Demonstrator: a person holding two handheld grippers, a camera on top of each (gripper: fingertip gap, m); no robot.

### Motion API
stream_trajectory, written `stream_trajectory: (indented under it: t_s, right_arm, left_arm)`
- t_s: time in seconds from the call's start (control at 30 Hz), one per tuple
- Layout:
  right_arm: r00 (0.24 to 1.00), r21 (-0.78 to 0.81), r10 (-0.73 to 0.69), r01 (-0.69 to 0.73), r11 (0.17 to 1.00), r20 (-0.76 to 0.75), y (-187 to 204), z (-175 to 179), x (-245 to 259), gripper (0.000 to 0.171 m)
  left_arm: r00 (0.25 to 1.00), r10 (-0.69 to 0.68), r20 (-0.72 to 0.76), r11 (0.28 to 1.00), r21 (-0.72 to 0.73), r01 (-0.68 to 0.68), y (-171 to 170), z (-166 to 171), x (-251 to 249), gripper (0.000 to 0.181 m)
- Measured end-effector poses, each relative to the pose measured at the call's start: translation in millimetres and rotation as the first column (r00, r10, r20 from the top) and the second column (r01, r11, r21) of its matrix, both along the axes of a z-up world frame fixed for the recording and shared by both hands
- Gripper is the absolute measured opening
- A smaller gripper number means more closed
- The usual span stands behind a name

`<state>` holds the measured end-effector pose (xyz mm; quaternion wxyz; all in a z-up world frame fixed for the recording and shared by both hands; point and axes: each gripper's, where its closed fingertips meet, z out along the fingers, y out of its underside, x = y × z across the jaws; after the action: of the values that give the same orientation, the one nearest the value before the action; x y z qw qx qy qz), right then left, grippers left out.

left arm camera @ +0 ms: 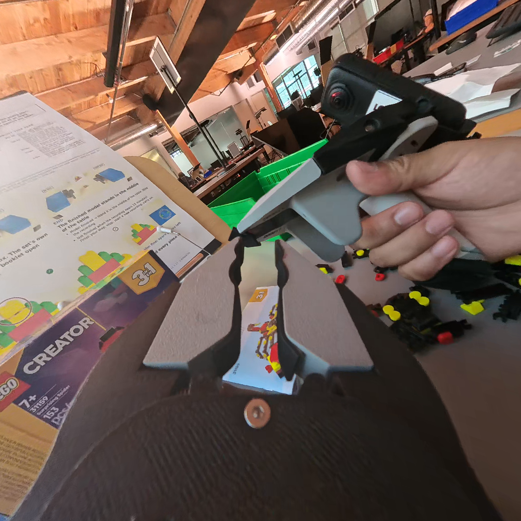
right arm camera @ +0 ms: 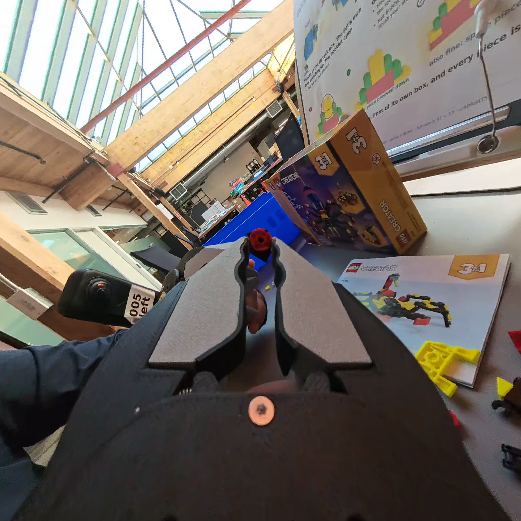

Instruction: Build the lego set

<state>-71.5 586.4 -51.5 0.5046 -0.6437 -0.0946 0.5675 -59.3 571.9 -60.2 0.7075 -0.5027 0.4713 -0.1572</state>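
Left of the flat white instruction booklet (right arm camera: 439, 307) grey bench (right arm camera: 465, 214) lies bare; behind it an upright purple-and-orange cardboard box (right arm camera: 352, 203) blocks passage; loose bricks (left arm camera: 417, 315) crowd its right.

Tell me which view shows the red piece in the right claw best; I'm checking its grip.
The right wrist view: the round red piece sits pinched at the right claw tips, facing the camera. The left wrist view shows only a dark sliver there.

Matt grey pads (right arm camera: 208, 315) look faintly grainy; glossy cardboard box (right arm camera: 366, 197); smooth paper booklet (right arm camera: 451, 296); shiny plastic yellow brick (right arm camera: 439, 363); rough wooden beams (right arm camera: 197, 98) overhead.
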Motion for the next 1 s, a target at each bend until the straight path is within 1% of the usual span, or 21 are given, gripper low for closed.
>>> stream_trajectory:
  t_s: [0.03, 0.13, 0.23, 0.3, 0.43, 0.63, 0.73, 0.83, 1.0]
  right_arm:
    - [1.0, -0.008, -0.005, 0.005, 1.0, 0.001, 0.8, -0.6, -0.5, 0.012]
    - [1.0, -0.023, -0.008, 0.008, 1.0, -0.025, -0.4, 0.7, -3.9, 0.012]
    - [0.998, -0.042, -0.066, 0.066, 0.997, -0.019, 2.8, -4.3, -6.2, 0.012]
    - [0.994, -0.048, -0.105, 0.104, 0.993, -0.005, 4.8, -6.9, -7.7, 0.012]
    - [0.991, -0.055, -0.134, 0.134, 0.989, 0.004, 5.7, -10.3, -11.1, 0.012]
    - [0.992, -0.037, -0.085, 0.089, 0.995, 0.095, 3.5, -17.5, -10.9, 0.012]
    - [0.989, 0.007, -0.062, 0.062, 0.998, 0.136, 0.7, -16.6, -9.8, 0.012]
    - [0.982, 0.054, -0.065, 0.057, 0.997, 0.176, -1.5, -14.1, -9.3, 0.012]
    - [0.988, 0.015, -0.045, 0.043, 0.999, 0.147, -2.4, -13.3, -8.0, 0.012]
  left_arm:
    - [1.0, 0.008, -0.005, 1.0, -0.015, -0.008, 2.1, -2.2, 0.0, 0.02]
    - [0.999, 0.047, 0.0, 0.999, -0.022, -0.047, 9.3, -1.8, -4.2, 0.021]
    - [0.998, 0.054, 0.025, 0.998, -0.037, -0.053, 11.6, 1.4, -7.4, 0.02]
    - [0.997, 0.074, 0.009, 0.996, -0.047, -0.073, 15.6, -2.1, -8.0, 0.019]
    - [0.996, 0.093, -0.018, 0.994, -0.051, -0.094, 19.7, -5.9, -9.4, 0.019]
    - [0.996, 0.068, -0.06, 0.995, -0.065, -0.072, 18.0, -11.5, -7.3, 0.013]
    - [0.998, 0.049, -0.036, 0.995, -0.091, -0.052, 16.1, -9.6, -7.5, 0.009]
    - [0.999, 0.043, -0.018, 0.997, -0.063, -0.045, 14.2, -6.9, -8.3, 0.007]
    - [0.999, 0.034, -0.035, 0.998, -0.047, -0.036, 11.9, -8.5, -7.1, 0.011]
